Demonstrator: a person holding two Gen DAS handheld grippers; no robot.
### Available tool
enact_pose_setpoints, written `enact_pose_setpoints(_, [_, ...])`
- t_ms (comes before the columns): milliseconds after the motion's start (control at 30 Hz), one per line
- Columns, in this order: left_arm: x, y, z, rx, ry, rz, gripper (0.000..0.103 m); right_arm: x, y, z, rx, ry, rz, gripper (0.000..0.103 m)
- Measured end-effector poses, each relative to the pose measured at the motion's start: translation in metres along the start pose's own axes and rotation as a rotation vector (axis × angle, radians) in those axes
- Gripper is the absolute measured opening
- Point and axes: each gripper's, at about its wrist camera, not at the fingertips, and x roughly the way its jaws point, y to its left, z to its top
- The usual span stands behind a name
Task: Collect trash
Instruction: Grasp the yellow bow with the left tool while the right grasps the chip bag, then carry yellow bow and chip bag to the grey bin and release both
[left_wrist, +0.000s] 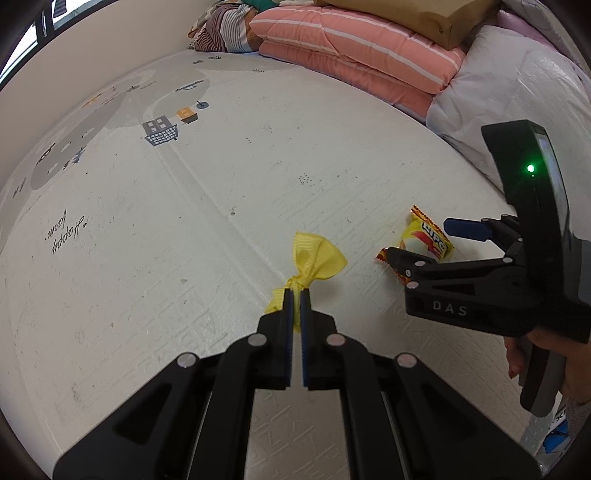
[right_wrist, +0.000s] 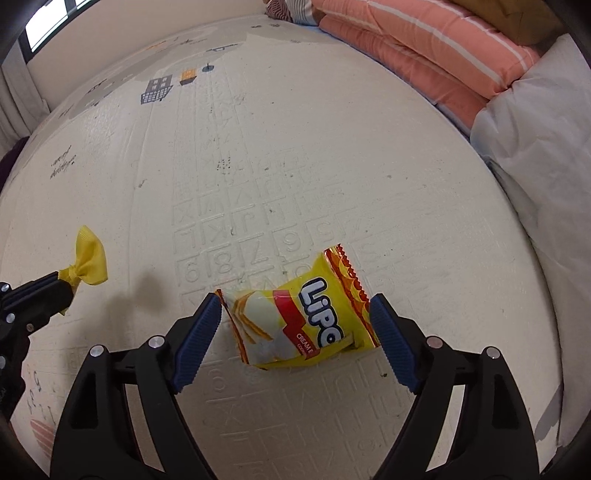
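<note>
My left gripper (left_wrist: 296, 295) is shut on a yellow ribbon bow (left_wrist: 316, 260) and holds it above the play mat (left_wrist: 184, 221). The bow also shows at the left of the right wrist view (right_wrist: 90, 264), in the left gripper (right_wrist: 59, 286). My right gripper (right_wrist: 295, 306) is open, its blue pads on either side of a yellow Lipo snack wrapper (right_wrist: 299, 317) that lies on the mat. In the left wrist view the right gripper (left_wrist: 417, 240) straddles the wrapper (left_wrist: 428, 240).
Folded pink striped quilts (left_wrist: 354, 51) and a white bedding bundle (left_wrist: 509, 99) line the far right edge of the mat. A wall and window (left_wrist: 29, 37) stand at the far left. Printed drawings (left_wrist: 162, 129) mark the mat's far part.
</note>
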Motion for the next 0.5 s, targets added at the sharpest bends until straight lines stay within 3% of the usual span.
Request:
enact_pose_setpoints(233, [0.001, 0.0, -0.002, -0.003, 0.006, -0.001, 0.004, 0.006, 0.002, -0.003, -0.053, 0.029, -0.008, 0.067])
enact_pose_setpoints(500, [-0.014, -0.002, -0.002, 0.006, -0.007, -0.012, 0.004, -0.016, 0.008, -0.005, -0.052, 0.013, 0.022, 0.053])
